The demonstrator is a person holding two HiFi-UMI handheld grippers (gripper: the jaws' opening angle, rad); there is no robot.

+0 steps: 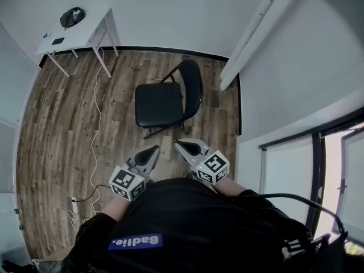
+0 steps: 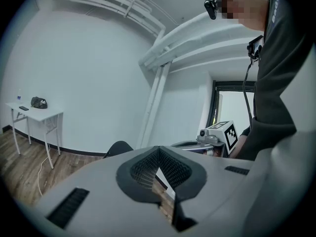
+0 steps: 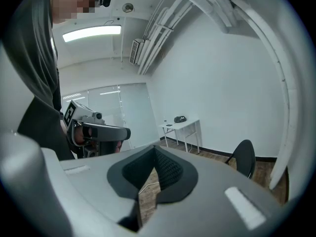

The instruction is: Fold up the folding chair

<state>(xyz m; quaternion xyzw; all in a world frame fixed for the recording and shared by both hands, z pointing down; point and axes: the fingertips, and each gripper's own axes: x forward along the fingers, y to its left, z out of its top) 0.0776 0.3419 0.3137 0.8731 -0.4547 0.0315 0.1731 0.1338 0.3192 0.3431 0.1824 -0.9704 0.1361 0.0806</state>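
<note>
Black-clad torso [image 1: 187, 226] fills the lower head view. Just ahead, left gripper [image 1: 154, 150] and right gripper [image 1: 179, 144] side by side, both with jaws closed together, empty. Folding chair [image 1: 159, 104] stands open on the wood floor [image 1: 57, 124] beyond their tips, apart from both. White cable [image 1: 97, 124] trails along the floor at its left; white table [image 1: 85, 33] near the far wall [image 1: 170, 10].

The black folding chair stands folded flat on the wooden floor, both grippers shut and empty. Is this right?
No: the head view shows the folding chair unfolded on the wooden floor. The left gripper and right gripper are shut and empty.
</note>
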